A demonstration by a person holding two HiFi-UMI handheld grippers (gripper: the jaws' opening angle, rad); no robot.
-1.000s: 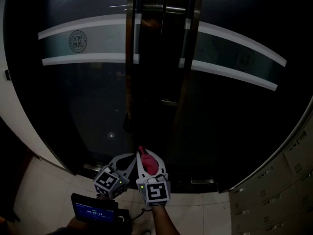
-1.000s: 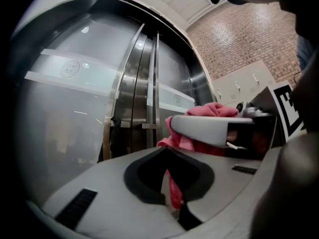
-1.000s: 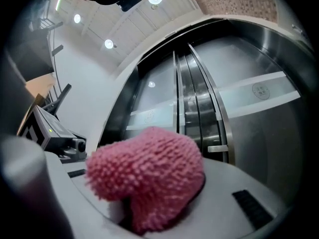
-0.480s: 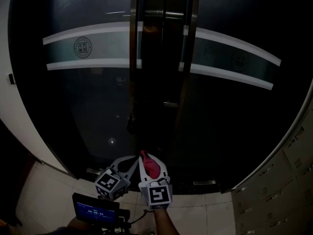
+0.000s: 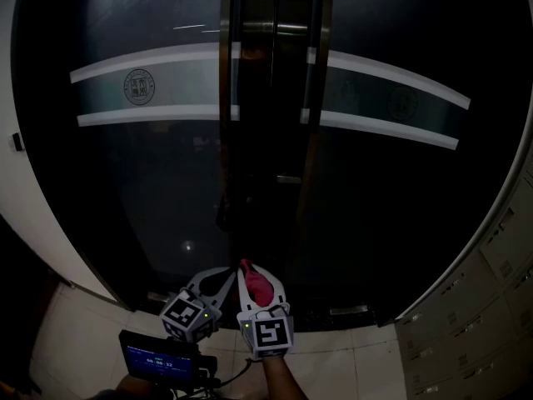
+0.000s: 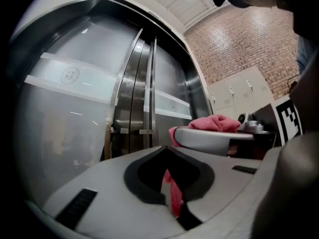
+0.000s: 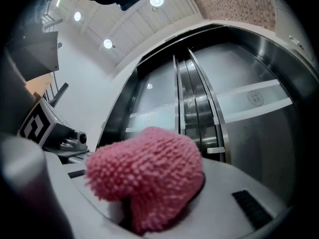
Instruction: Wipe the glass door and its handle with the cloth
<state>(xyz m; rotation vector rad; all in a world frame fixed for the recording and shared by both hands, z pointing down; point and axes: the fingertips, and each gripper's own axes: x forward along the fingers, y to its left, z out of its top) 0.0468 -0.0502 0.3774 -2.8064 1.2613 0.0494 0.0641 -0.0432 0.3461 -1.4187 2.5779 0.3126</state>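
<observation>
My right gripper point(image 5: 249, 267) clamped the cloth point(image 7: 149, 176) mid-wad; soft and light, it should mould to the handle point(image 5: 235, 82). My left gripper point(image 6: 167, 149) sat closed.

Right gripper point(image 7: 149, 205): jaws clamped on a pink chenille cloth point(image 7: 144, 171), which bulges above them. Glass door point(image 7: 256, 133) and its vertical handle point(image 7: 177, 101) stand ahead.
</observation>
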